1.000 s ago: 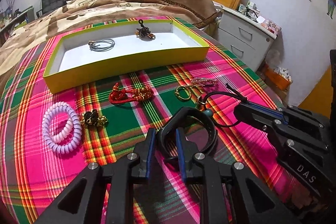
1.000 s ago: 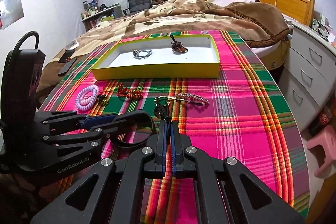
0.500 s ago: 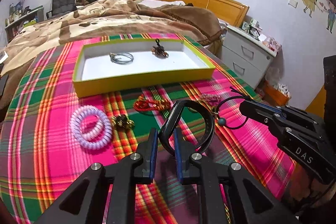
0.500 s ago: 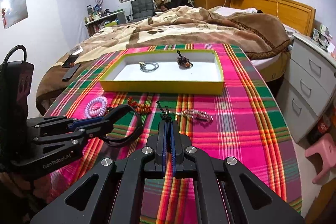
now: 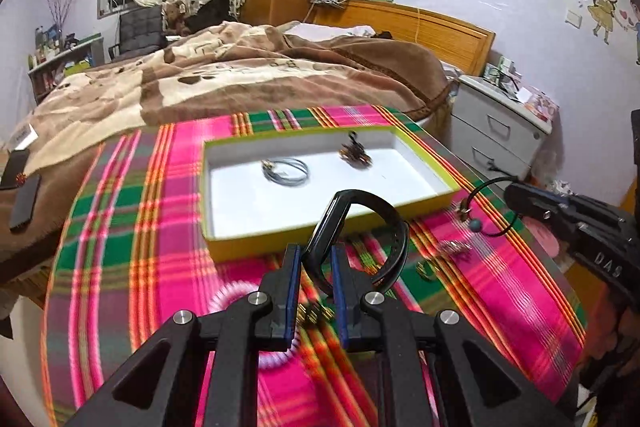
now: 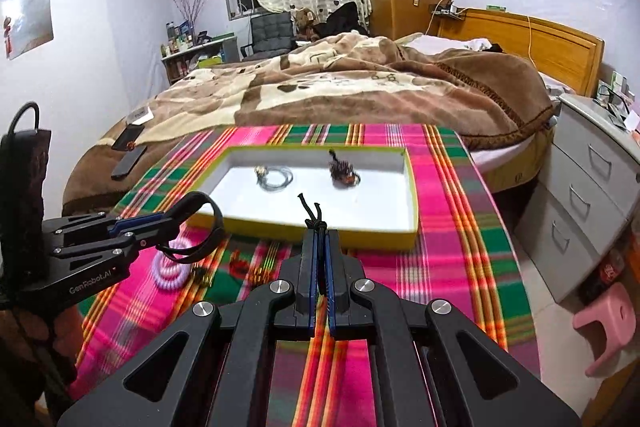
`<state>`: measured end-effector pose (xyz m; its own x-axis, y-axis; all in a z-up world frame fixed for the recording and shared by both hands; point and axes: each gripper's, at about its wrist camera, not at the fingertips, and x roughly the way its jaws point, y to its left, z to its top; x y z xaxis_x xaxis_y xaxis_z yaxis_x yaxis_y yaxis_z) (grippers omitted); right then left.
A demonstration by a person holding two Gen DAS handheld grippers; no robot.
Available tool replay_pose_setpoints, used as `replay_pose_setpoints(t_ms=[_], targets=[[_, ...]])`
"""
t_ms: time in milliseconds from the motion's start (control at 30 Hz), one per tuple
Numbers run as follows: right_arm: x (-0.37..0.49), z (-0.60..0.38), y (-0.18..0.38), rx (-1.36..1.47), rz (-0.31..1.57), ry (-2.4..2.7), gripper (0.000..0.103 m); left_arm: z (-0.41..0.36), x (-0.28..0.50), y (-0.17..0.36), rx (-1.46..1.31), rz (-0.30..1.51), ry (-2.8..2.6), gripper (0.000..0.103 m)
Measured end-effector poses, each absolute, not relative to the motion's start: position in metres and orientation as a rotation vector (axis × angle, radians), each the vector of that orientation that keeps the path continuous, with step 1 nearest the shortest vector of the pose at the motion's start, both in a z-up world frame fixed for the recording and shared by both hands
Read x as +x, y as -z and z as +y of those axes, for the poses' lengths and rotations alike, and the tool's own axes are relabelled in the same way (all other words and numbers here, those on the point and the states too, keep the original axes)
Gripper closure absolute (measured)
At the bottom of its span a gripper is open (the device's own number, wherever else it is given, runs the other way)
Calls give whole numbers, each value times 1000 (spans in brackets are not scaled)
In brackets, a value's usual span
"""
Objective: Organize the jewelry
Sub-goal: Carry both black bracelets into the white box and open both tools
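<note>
Two pieces lie in the tray (image 5: 320, 227) ahead of both tongs. Left tongs (image 5: 314, 267) clamp a black band (image 5: 384, 211); right tongs (image 6: 319, 255), fully closed, pinch a cord (image 6: 314, 213). Several pieces remain below.

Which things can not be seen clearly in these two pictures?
- Lilac spiral hair tie: left wrist view, blurred, half behind the left gripper.
- Small gold pieces on the plaid cloth: left wrist view, blurred, type unclear.
- Black cord's lower loop: right wrist view, hidden by the right gripper's shut jaws.
</note>
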<state>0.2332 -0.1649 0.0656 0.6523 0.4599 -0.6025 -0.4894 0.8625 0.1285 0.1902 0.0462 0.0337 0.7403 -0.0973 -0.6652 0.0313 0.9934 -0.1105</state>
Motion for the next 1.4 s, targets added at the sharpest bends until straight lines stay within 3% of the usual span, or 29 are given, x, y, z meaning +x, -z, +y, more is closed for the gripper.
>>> replay_pose_setpoints(t_ms=[400, 833, 1400], targets=[[297, -151, -67, -68, 669, -524, 100, 76, 257, -31, -57, 753, 2, 88], [372, -143, -37, -83, 740, -473, 100, 100, 332, 9, -48, 845, -82, 88], [406, -131, -8, -113, 806, -447, 98, 111, 344, 19, -55, 842, -79, 90]])
